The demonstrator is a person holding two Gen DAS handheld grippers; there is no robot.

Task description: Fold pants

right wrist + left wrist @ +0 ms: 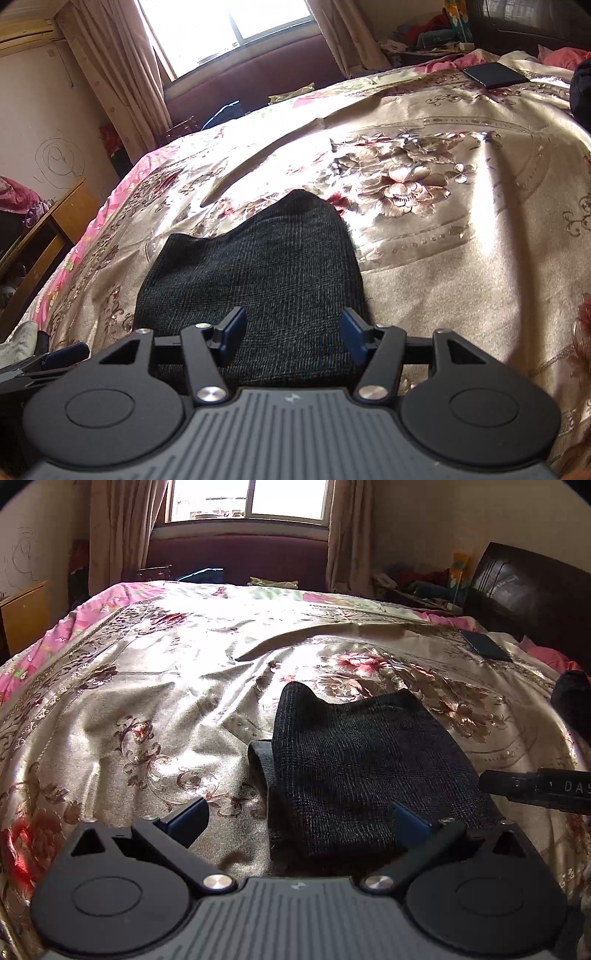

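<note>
Near edge of the pants (255, 280) is hidden behind the right gripper (290, 338) body. Dark garment (572, 705) is cut off at frame edge; type indeterminate.

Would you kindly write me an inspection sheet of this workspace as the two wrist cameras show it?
Surface: bed with a shiny floral bedspread, creased, sunlit in the middle.
Job's things: dark pants lie folded into a compact stack on the bedspread; a waistband edge shows at the stack's left side.
Clutter: flat dark phone-like item near the far right of the bed; a dark bundle at the right edge.
Grippers: left claw open, empty, straddling the stack's left near corner; right claw open, empty, over the pants' near edge.
Cables: nothing seen.
Surroundings: window with curtains, wooden desk at left, dark headboard at right.
</note>
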